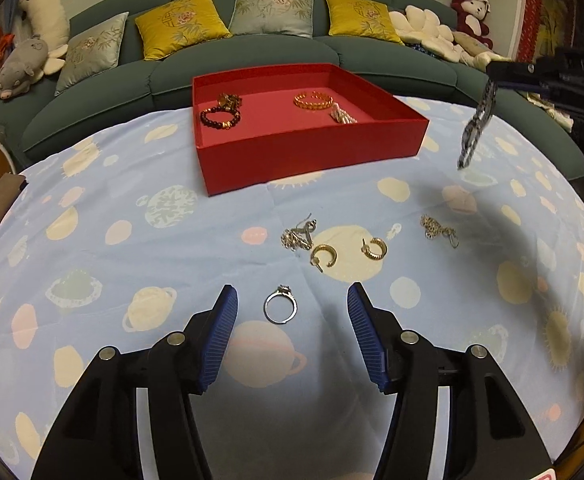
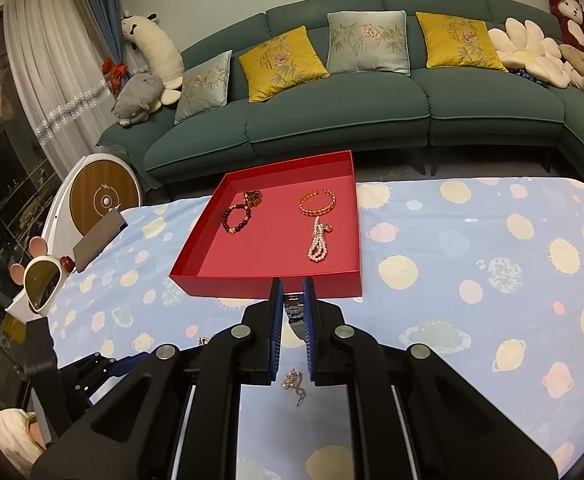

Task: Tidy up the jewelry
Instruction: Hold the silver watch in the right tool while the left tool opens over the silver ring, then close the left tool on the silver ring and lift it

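A red tray (image 1: 312,152) (image 2: 252,282) sits on the planet-print cloth. In it lie a dark bead bracelet (image 1: 218,117) (image 2: 236,218), a gold bangle (image 1: 313,101) (image 2: 317,202) and a pearl strand (image 2: 317,244). My left gripper (image 1: 292,300) is open just above the cloth, with a silver ring (image 1: 280,309) between its fingertips. Two gold hoop earrings (image 1: 324,256) (image 1: 375,248) and two small chain pieces (image 1: 298,234) (image 1: 438,230) lie beyond it. My right gripper (image 2: 293,288) is shut on a dark metal link bracelet (image 2: 294,308), which hangs in the air right of the tray (image 1: 476,128).
A green sofa (image 2: 352,104) with cushions and plush toys stands behind the table. A round wooden-faced device (image 2: 104,200) and a mirror (image 2: 42,280) stand off the table's left edge. A chain piece (image 2: 294,384) lies under the right gripper.
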A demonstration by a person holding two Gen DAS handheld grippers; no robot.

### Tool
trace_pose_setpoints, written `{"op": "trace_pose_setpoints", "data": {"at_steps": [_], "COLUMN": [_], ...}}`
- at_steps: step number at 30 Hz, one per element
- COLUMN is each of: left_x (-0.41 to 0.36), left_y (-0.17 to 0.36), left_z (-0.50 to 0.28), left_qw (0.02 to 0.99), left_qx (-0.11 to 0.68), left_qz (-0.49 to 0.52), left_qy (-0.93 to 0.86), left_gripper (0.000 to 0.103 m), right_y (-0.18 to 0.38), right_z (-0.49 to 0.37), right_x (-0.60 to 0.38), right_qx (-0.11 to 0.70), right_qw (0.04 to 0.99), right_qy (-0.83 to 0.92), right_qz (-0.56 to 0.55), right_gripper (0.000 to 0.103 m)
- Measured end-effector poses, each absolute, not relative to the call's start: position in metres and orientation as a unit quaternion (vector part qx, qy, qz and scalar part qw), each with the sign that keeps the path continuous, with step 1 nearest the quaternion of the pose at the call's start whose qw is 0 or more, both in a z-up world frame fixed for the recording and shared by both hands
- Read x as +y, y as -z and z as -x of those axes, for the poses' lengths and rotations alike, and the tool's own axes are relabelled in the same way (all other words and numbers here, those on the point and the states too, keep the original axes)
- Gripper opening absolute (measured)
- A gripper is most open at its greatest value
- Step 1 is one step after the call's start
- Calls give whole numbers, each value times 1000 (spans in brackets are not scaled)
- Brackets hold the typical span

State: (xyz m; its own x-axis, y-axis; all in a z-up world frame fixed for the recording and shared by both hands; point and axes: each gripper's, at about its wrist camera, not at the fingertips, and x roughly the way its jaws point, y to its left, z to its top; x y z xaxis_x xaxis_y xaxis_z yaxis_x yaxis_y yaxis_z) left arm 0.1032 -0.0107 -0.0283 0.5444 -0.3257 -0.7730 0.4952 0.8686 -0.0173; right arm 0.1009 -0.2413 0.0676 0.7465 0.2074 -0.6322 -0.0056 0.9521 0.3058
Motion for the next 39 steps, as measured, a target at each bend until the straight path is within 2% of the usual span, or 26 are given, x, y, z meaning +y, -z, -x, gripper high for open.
{"op": "trace_pose_setpoints", "data": {"at_steps": [2,3,5,9,13,14,15,26,29,31,39], "left_x": [-17,-19,-21,-22,-22,-23,-23,-18,-11,-7,8], "left_y": [38,42,46,47,46,45,43,39,34,30,35], "left_z": [-104,-105,-107,-109,-108,-107,-107,-109,-108,-107,-115], "left_qw": [868,866,870,870,869,868,866,858,869,877,878], "left_qx": [423,426,421,421,421,420,421,437,425,416,424], "left_qz": [-113,-114,-120,-120,-119,-118,-115,-86,-81,-77,-69], "left_qy": [235,236,227,228,233,236,245,256,242,230,210], "left_gripper": [52,43,37,15,13,9,0,0,12,31,33], "right_y": [-67,-67,-67,-67,-67,-67,-68,-69,-68,-68,-68], "right_z": [-102,-102,-103,-103,-103,-103,-103,-102,-103,-103,-103], "right_x": [-239,-238,-237,-237,-239,-240,-241,-243,-243,-242,-242], "right_qx": [352,353,354,356,354,354,353,351,352,352,352], "right_qw": [923,923,922,922,922,922,922,923,922,922,922], "right_qy": [-60,-61,-63,-63,-61,-61,-60,-59,-60,-60,-61], "right_qz": [-143,-143,-143,-142,-145,-146,-147,-148,-149,-149,-153], "right_gripper": [9,9,9,9,9,9,9,9,9,9,9]}}
